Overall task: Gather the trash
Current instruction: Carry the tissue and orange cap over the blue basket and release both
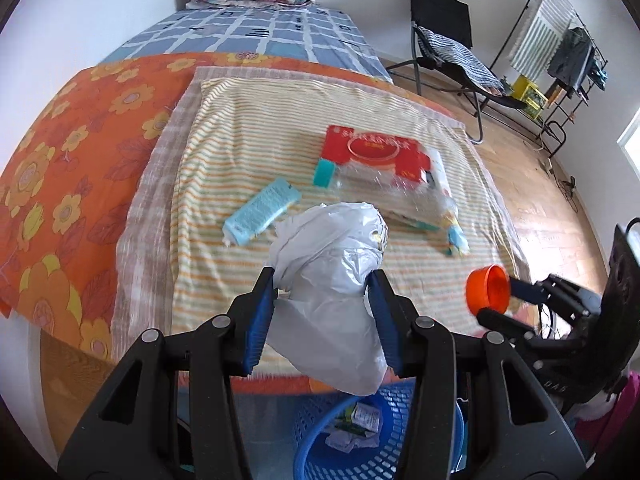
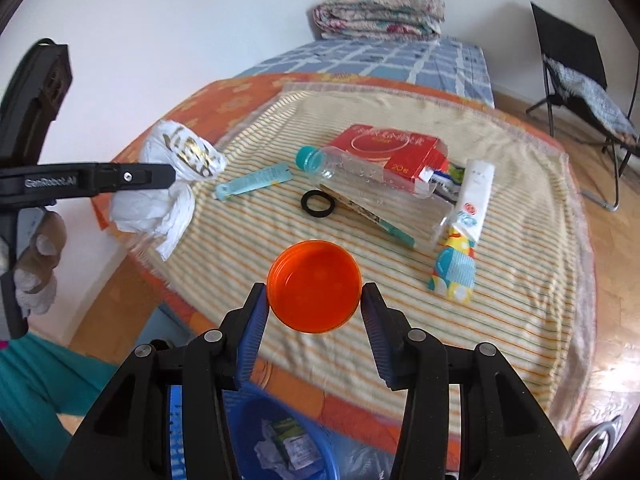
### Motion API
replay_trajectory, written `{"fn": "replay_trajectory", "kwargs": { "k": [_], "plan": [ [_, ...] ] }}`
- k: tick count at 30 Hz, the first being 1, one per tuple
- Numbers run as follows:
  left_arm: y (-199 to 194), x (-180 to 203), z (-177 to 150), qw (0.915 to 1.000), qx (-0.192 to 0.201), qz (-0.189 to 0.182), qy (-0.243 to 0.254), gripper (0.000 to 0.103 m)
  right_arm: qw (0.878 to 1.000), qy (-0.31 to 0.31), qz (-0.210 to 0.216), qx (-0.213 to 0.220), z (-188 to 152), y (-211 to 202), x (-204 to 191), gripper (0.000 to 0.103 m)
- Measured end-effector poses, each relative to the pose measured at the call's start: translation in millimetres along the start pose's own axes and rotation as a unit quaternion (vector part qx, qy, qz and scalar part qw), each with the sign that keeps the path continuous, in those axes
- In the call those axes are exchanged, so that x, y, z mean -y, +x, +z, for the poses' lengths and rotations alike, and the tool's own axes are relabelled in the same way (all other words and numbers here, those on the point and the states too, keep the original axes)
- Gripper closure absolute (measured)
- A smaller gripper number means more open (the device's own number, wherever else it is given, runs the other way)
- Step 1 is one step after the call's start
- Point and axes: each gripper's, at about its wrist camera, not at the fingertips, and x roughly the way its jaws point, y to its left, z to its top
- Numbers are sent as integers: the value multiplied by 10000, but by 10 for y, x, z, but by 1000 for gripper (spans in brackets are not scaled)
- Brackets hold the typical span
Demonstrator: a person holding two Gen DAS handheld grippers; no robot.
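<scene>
**Op:** While both loads hang near the bed edge, I log this as partway. My left gripper (image 1: 322,288) has its jaws closed on a crumpled white plastic bag (image 1: 328,280); my right gripper (image 2: 314,300) pinches an orange cap (image 2: 314,286) by its rim. Blue basket (image 1: 380,440) sits below, already holding some crumpled paper and a small carton.

**Obs:** What's left?

**Op:** On the striped towel (image 2: 280,248): a clear bottle (image 2: 360,184), red box (image 2: 384,148), teal tube (image 2: 254,182), black ring (image 2: 317,201), a white tube (image 2: 474,196) and a colourful wrapper (image 2: 454,268). I'd judge most of it uncollected.

**Obs:** Orientation?

**Op:** The cap's open side faces my right camera, axis along the fingers. The bag hangs long-axis downward, tail over the basket. The bottle lies flat, teal-capped end toward the left.
</scene>
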Motion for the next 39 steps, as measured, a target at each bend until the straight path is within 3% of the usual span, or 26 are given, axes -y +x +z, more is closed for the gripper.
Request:
{"fn": "replay_trajectory", "kwargs": {
  "k": [15,28,39],
  "plan": [
    [-223,228,-811,9990,-268,-338,148,55,9994,-175,281,-95,-680,-453,-289,57],
    [-57,366,-1407,9959,-786,-341,298,55,9977,-195,318,-566,-1023,-306,-373,57],
    [241,455,-1829,9882,-1410,-259,546,55,9936,-275,391,-1025,-1307,-94,-458,57]
  ]
}}
